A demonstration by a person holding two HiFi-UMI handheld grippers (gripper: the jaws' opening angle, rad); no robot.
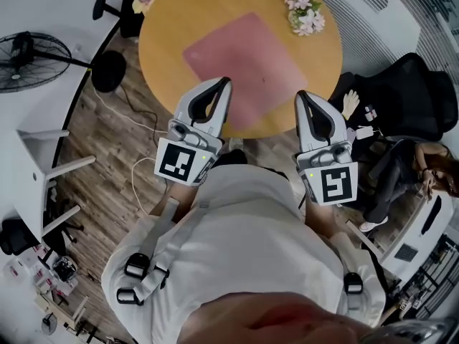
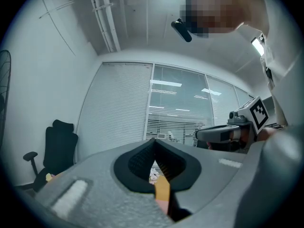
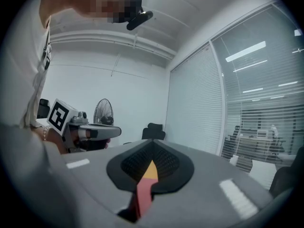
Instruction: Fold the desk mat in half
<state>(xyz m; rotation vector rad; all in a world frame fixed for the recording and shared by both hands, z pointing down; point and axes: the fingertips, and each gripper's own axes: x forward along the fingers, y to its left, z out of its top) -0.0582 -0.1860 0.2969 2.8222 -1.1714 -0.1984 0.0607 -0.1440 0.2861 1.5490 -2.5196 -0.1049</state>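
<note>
The pink desk mat (image 1: 247,67) lies flat and unfolded on the round wooden table (image 1: 165,34). In the head view my left gripper (image 1: 227,82) points at the mat's near left edge, and my right gripper (image 1: 300,94) is at its near right edge. Both are shut, and I see nothing between the jaws. In the left gripper view the left gripper (image 2: 153,140) has its jaws meeting at the tip, with a strip of wood and pink below. The right gripper (image 3: 152,141) looks the same in its own view. Each view shows the other gripper alongside.
A small bunch of flowers (image 1: 305,13) sits at the table's far right. On the floor are a fan (image 1: 29,59) at the left and a loose cable (image 1: 136,181). A black office chair (image 1: 409,92) and a seated person (image 1: 423,167) are at the right. A white table (image 1: 43,170) stands at the left.
</note>
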